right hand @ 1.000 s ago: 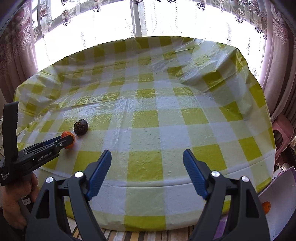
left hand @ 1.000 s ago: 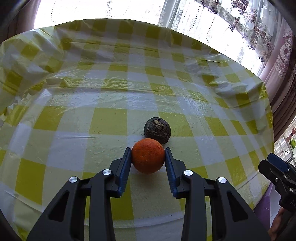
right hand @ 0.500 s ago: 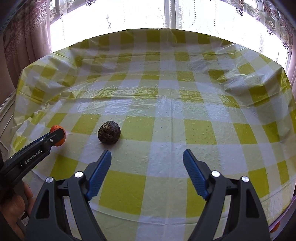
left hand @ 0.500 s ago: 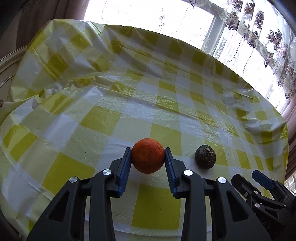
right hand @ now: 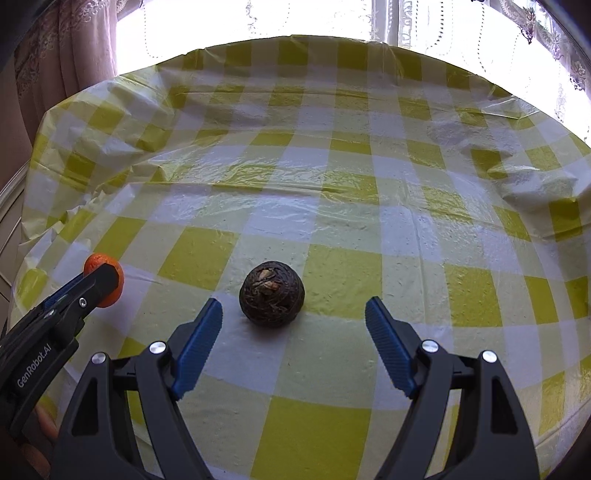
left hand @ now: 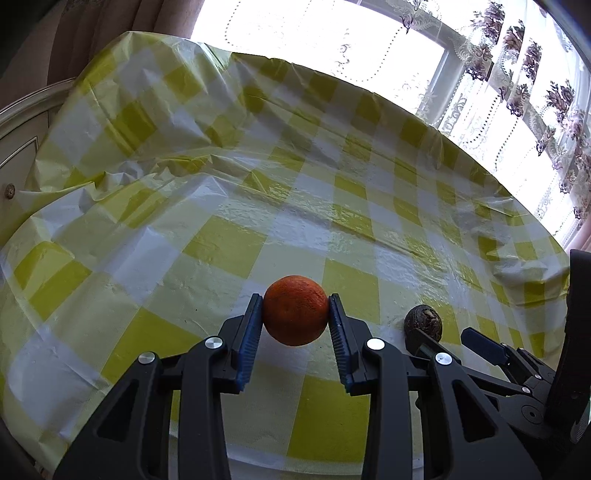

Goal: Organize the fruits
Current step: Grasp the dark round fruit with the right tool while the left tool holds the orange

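My left gripper (left hand: pixel 294 334) is shut on an orange (left hand: pixel 295 310) and holds it above the yellow checked tablecloth (left hand: pixel 221 243). The orange also shows in the right wrist view (right hand: pixel 105 278), behind the left gripper's finger. A dark, wrinkled round fruit (right hand: pixel 272 297) lies on the cloth just ahead of my right gripper (right hand: pixel 293 345), which is open and empty, its jaws on either side and a little short of the fruit. The dark fruit also shows in the left wrist view (left hand: pixel 423 322), with the right gripper (left hand: pixel 454 341) reaching at it.
The round table (right hand: pixel 332 206) is covered by a wrinkled plastic cloth with raised folds at the far edges. Curtains and a bright window (right hand: pixel 314 18) stand behind it. A pale cabinet panel (left hand: pixel 22 140) is at the table's left.
My left gripper has carried the orange to the left, away from the dark fruit. My right gripper has moved in from the table edge to just in front of the dark fruit.
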A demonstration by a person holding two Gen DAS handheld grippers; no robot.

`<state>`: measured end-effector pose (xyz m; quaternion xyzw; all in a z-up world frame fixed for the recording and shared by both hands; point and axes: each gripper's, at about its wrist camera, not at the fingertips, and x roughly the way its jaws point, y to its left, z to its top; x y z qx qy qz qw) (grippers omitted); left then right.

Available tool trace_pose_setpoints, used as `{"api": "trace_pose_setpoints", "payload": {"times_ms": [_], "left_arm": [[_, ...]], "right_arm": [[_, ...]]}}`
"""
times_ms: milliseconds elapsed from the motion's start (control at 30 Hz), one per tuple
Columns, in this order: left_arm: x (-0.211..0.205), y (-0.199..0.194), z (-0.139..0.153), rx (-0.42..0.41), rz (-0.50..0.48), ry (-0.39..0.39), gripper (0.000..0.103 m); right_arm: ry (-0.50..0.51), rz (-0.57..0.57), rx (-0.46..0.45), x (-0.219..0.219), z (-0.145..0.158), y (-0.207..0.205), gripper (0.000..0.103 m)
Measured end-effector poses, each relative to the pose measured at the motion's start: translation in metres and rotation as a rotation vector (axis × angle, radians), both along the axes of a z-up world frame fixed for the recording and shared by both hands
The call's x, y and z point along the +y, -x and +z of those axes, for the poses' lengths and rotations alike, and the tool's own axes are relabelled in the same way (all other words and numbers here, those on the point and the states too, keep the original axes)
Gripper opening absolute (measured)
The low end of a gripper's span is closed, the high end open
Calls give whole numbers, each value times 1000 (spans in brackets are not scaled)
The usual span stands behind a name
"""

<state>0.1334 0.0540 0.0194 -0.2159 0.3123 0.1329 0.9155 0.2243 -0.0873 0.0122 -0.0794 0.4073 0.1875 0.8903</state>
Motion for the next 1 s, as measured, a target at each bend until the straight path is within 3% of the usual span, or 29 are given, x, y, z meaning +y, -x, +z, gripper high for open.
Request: {"api": "trace_pose_setpoints", "payload": {"times_ms": [200, 267, 400, 1000], "left_arm": [[1, 0, -1, -2, -7, 9, 34], [1, 1, -1, -4, -9, 9, 34], [1, 1, -2, -4, -10, 11, 34], [-8, -2, -2, 5, -49, -2, 34]], "right_arm": [[12, 3, 7, 9, -5, -5, 70], [13, 0, 13, 11, -6, -7, 63], [18, -1, 8, 12, -6, -9, 40], [34, -24, 0, -6, -6, 21, 39]]}}
